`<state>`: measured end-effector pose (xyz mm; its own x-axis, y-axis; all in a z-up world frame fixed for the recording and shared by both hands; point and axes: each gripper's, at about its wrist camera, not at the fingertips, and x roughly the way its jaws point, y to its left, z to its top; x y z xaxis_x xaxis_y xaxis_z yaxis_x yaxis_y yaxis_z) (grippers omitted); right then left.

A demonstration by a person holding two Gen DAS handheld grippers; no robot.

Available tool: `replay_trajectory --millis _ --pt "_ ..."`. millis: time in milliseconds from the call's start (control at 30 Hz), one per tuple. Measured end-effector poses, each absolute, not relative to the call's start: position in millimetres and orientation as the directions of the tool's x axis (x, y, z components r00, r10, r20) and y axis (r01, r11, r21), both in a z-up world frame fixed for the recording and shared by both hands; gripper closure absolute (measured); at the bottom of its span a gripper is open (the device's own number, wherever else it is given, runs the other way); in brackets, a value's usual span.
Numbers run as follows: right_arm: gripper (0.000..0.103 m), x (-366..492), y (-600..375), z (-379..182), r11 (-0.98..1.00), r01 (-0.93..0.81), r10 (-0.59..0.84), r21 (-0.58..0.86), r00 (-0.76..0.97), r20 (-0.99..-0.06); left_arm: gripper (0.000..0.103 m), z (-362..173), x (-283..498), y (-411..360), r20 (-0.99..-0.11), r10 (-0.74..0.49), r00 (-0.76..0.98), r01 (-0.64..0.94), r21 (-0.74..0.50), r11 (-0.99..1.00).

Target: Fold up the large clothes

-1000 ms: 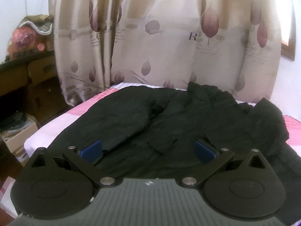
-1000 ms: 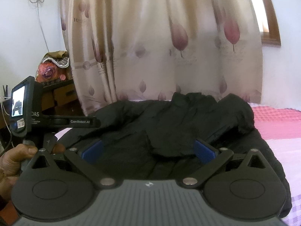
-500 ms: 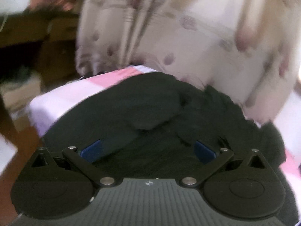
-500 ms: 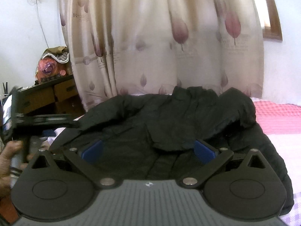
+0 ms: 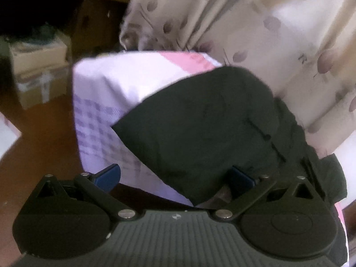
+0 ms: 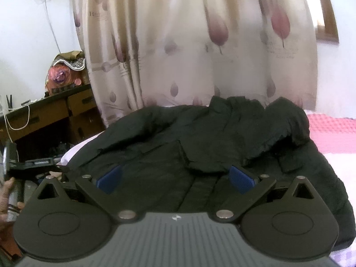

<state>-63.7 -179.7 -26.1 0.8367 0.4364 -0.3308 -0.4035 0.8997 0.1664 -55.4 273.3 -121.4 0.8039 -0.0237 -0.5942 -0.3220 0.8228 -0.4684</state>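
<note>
Left gripper (image 5: 175, 176) swung toward jacket (image 5: 200, 129) corner; both grippers spread wide, empty.

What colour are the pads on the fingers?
Blue pads; the right wrist view shows them best.

Left gripper swings out to the bed's corner — right view barely shifts

The left gripper (image 5: 174, 176) has tilted and moved leftward, so its view now shows the bed corner (image 5: 100, 93), the floor (image 5: 42, 151) and a jacket sleeve (image 5: 200, 129); from the right wrist, the black jacket (image 6: 200, 146) sits slightly lower — the left hand (image 6: 7, 198) has dropped toward the frame's edge.
</note>
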Motion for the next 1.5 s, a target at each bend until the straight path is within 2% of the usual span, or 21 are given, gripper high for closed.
replay_trajectory --millis 67,100,133,200,233,300,533,667,700,733,767,800,833,900,1000,1167,1333,1367,1433,1467,1500 --pt "0.000 -63.5 -178.2 -26.1 0.900 -0.403 0.436 0.166 0.835 -0.337 0.006 -124.0 -47.4 271.9 -0.574 -0.036 0.818 -0.302 -0.483 0.822" --pt "0.000 -63.6 -177.6 -26.3 0.900 -0.402 0.436 0.167 0.833 -0.340 0.020 -123.1 -42.4 270.2 -0.563 -0.039 0.826 -0.278 -0.466 0.840" --pt "0.000 -62.8 -177.1 -26.1 0.901 -0.401 0.434 0.167 0.832 -0.344 0.050 -122.1 -37.0 269.1 -0.566 -0.035 0.823 -0.270 -0.446 0.853" --pt "0.000 -61.4 -176.4 -26.0 0.901 -0.401 0.433 0.165 0.831 -0.350 0.085 -115.6 -32.2 271.0 -0.575 -0.030 0.818 -0.271 -0.431 0.861" --pt "0.000 -61.1 -176.3 -26.1 0.902 -0.401 0.433 0.164 0.831 -0.351 0.091 -108.8 -32.7 273.5 -0.569 -0.002 0.822 -0.284 -0.414 0.865" --pt "0.000 -60.7 -176.4 -26.4 0.903 -0.398 0.430 0.163 0.832 -0.351 0.094 -91.7 -35.2 280.5 -0.531 0.101 0.841 -0.331 -0.359 0.873" --pt "0.000 -58.4 -172.9 -28.2 0.901 -0.401 0.433 0.163 0.826 -0.361 0.097 -19.3 -35.6 323.1 -0.382 0.356 0.853 -0.482 -0.312 0.819" --pt "0.000 -58.1 -173.0 -28.0 0.899 -0.408 0.437 0.158 0.825 -0.357 0.095 -5.1 -14.4 328.4 -0.405 0.395 0.825 -0.515 -0.250 0.820" --pt "0.000 -57.6 -173.5 -28.1 0.899 -0.409 0.438 0.157 0.826 -0.355 0.086 -5.4 -10.8 324.8 -0.415 0.416 0.809 -0.532 -0.217 0.818" --pt "0.000 -56.2 -175.4 -27.9 0.898 -0.410 0.439 0.157 0.827 -0.350 0.066 -5.0 -8.7 319.7 -0.419 0.432 0.799 -0.543 -0.193 0.817" --pt "0.000 -55.0 -177.1 -27.7 0.899 -0.411 0.438 0.153 0.831 -0.343 0.054 -5.6 -13.8 314.0 -0.408 0.444 0.798 -0.549 -0.188 0.814" --pt "0.000 -53.0 -178.6 -27.1 0.900 -0.412 0.435 0.139 0.835 -0.338 0.029 -6.0 -20.8 308.4 -0.382 0.454 0.805 -0.551 -0.199 0.810" --pt "0.000 -48.2 -180.5 -26.0 0.904 -0.412 0.424 0.111 0.840 -0.337 0.013 -5.6 -27.4 302.5 -0.353 0.457 0.817 -0.546 -0.215 0.810" --pt "0.000 -38.6 -180.2 -24.6 0.911 -0.412 0.399 0.031 0.857 -0.327 0.011 0.1 -33.3 279.3 -0.294 0.433 0.852 -0.502 -0.221 0.836" --pt "0.000 -15.4 -173.9 -28.8 0.905 -0.409 0.356 -0.117 0.879 -0.316 0.008 6.9 -29.3 233.4 -0.270 0.325 0.906 -0.384 -0.201 0.901" --pt "0.000 33.9 -145.0 -50.8 0.861 -0.465 0.356 -0.208 0.842 -0.406 0.000 1.7 -1.4 155.6 -0.280 0.103 0.954 -0.171 -0.229 0.958" --pt "0.000 59.2 -107.7 -78.9 0.790 -0.495 0.319 -0.361 0.835 -0.448 0.000 -25.8 39.9 105.5 -0.331 0.013 0.944 -0.095 -0.233 0.968" --pt "0.005 67.8 -104.4 -81.1 0.782 -0.507 0.320 -0.363 0.825 -0.465 0.000 -31.8 51.8 99.0 -0.341 0.003 0.940 -0.091 -0.242 0.966" --pt "0.039 86.1 -100.1 -86.5 0.773 -0.522 0.313 -0.360 0.808 -0.499 0.000 -44.0 72.9 87.3 -0.364 0.019 0.931 -0.115 -0.243 0.963" --pt "0.062 97.6 -97.7 -90.2 0.772 -0.510 0.273 -0.380 0.805 -0.526 0.000 -48.9 83.9 87.2 -0.377 0.032 0.926 -0.130 -0.237 0.963" --pt "0.071 104.3 -99.1 -89.8 0.773 -0.510 0.266 -0.377 0.800 -0.537 0.001 -54.7 94.4 84.7 -0.392 0.048 0.919 -0.148 -0.229 0.962"
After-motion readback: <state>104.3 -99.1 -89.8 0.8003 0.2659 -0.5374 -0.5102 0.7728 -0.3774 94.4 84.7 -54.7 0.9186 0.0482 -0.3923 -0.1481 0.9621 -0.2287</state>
